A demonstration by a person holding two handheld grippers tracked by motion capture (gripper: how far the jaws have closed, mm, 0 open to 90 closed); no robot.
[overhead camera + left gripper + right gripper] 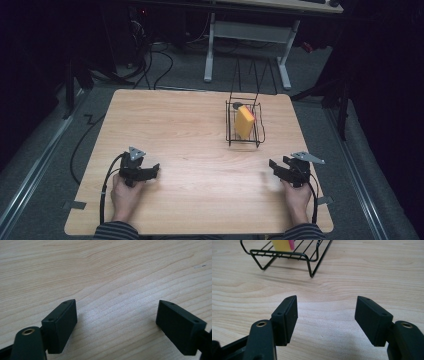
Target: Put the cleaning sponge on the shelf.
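Two claws, left claw [153, 170] and right claw [274, 166], spread; one rack [243, 141], one sponge [244, 121].

— What is lying in front of the right gripper [325, 315]?
— Its jaws are standing wide apart over the wooden table [362, 272]. A black wire basket [287, 255] is holding something yellow [280, 244].

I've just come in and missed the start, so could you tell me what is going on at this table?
A person sits at a wooden table with a gripper in each hand. The left gripper and right gripper both rest near the table's front edge, jaws open and holding nothing. Farther back stands a black wire basket holding a yellow sponge, with something pink just behind it. Nothing is being handled at this moment.
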